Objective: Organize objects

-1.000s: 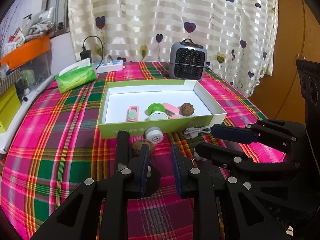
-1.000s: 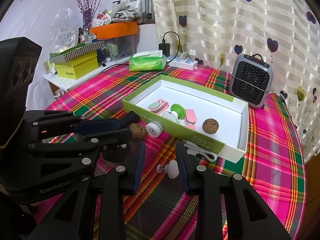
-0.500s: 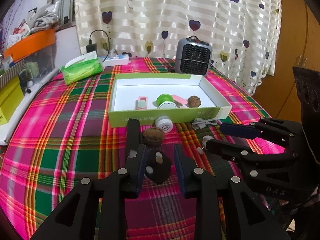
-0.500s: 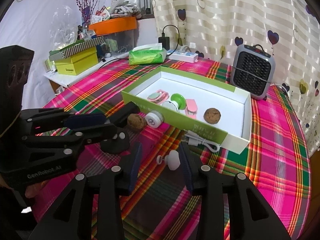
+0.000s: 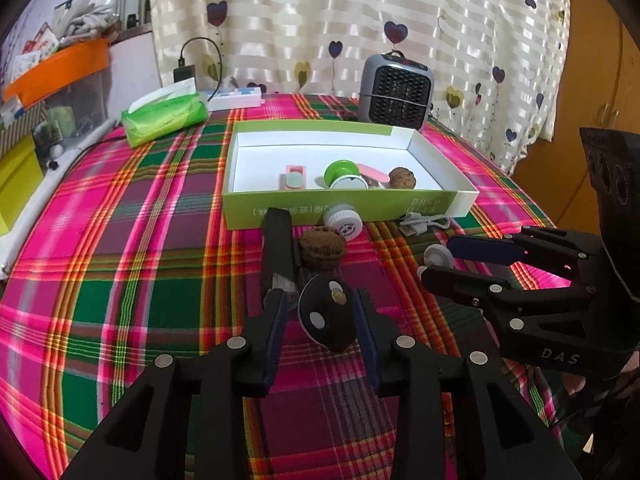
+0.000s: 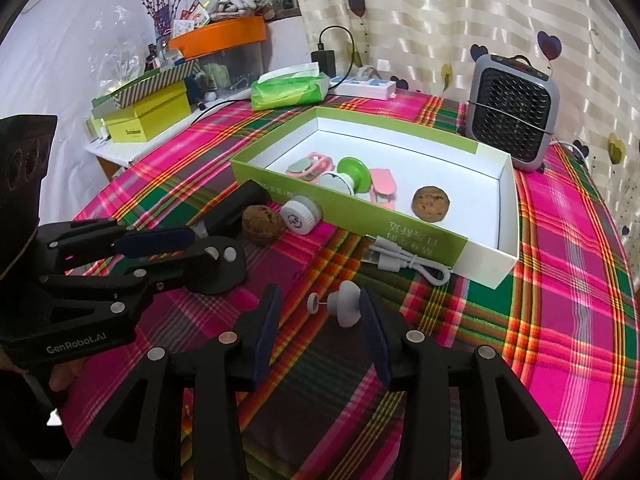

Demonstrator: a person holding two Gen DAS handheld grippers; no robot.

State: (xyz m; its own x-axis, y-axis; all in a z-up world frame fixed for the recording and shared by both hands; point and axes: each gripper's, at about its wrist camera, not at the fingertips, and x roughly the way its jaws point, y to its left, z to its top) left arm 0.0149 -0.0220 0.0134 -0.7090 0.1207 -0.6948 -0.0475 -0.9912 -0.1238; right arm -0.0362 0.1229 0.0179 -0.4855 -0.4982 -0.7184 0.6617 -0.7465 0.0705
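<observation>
in the left wrist view, going from the left of the frame, the long black bar (image 5: 277,248) lies upright in the middle with the walnut (image 5: 322,249) touching its right side, and below them the left gripper (image 5: 322,320) has let its jaws swing apart compared with a second ago; they are opening now, and the black round puck (image 5: 326,322) sits between them on the plaid cloth (image 5: 120,280), no longer pinched. that looks like a release short of the green box (image 5: 344,204) in the upper middle, so the puck is not yet stowed. over in the right wrist view, the right gripper (image 6: 320,320), low in the middle, is also widening its jaws around the small white knob (image 6: 346,308), which rests loose between them, nearer the right-hand pad; a grab seems to be coming.
</observation>
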